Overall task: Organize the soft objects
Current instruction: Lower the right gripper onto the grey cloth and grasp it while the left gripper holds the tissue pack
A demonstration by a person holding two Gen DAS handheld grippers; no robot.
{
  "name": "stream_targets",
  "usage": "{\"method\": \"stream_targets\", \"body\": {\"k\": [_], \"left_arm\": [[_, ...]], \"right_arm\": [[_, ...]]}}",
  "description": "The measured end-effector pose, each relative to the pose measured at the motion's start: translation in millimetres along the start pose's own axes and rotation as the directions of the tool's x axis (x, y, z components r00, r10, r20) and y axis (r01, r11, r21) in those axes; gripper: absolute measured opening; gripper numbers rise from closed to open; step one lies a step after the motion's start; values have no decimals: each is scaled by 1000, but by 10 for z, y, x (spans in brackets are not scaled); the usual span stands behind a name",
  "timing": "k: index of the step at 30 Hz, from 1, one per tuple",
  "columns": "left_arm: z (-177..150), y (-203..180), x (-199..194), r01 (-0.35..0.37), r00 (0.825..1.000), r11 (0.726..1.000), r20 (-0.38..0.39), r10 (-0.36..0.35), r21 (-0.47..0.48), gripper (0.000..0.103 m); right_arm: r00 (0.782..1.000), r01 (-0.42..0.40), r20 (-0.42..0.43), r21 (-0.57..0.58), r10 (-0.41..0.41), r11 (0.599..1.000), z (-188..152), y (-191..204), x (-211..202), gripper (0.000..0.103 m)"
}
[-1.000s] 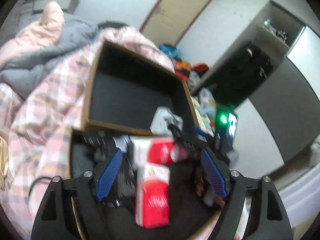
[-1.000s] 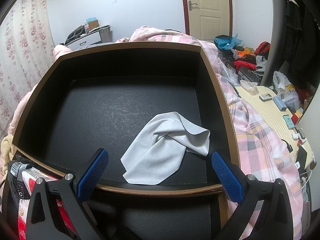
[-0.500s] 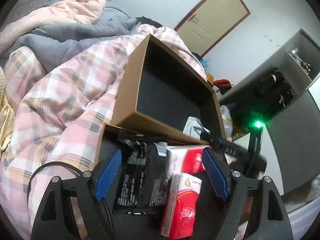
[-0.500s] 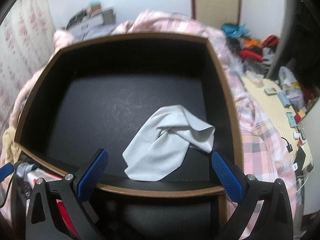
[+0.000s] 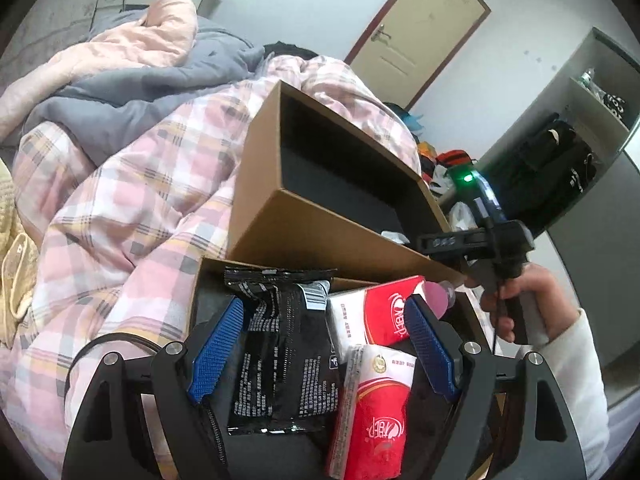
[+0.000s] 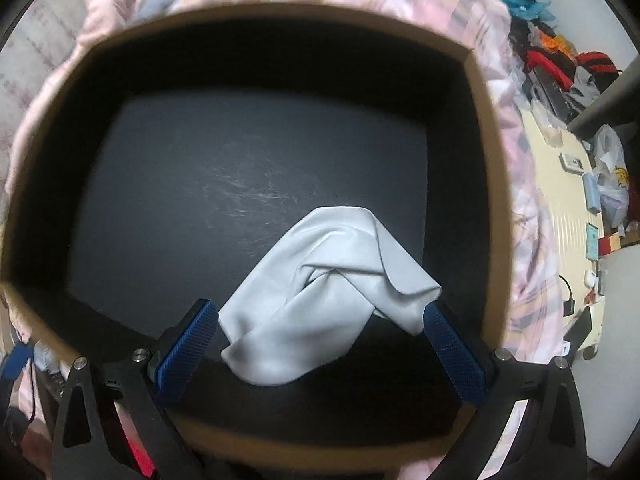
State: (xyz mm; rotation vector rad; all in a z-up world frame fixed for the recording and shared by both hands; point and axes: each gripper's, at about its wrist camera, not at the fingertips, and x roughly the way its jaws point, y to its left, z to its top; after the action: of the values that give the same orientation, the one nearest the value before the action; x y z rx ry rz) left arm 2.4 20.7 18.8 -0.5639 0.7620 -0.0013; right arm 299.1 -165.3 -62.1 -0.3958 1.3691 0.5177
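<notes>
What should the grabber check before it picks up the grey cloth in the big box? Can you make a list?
1. Right gripper open: ok, blue pads wide apart.
2. Grey cloth between the pads: ok.
3. Pads touching the cloth: cannot tell.
4. Big box floor around the cloth free of other things: ok.
5. Left gripper out of the way: ok, open over the black packet and red tissue packs in the smaller tray.

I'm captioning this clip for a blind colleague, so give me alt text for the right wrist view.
The open right gripper hangs over a crumpled light grey cloth lying on the black floor of a brown cardboard box. The box sits on a pink plaid blanket, with a cluttered floor to the right.
</notes>
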Motion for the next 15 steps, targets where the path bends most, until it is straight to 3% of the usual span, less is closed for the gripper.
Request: {"method": "stream_targets", "body": {"k": [4,12,15], "left_arm": [[4,-3,-54,-25,999,1000,40,24,13,80],[-19,-112,-144,-57,992,996,118,48,73,80],[-37,-128,-121,-63,992,995,117,54,79,80]], "right_arm": [[996,56,-70,-79,-62,995,-14,172,247,102],[997,-10,-81,-74,4,997,-101,174,321,97],[998,5,-65,-86,-11,996,-134,221,297,96]]}}
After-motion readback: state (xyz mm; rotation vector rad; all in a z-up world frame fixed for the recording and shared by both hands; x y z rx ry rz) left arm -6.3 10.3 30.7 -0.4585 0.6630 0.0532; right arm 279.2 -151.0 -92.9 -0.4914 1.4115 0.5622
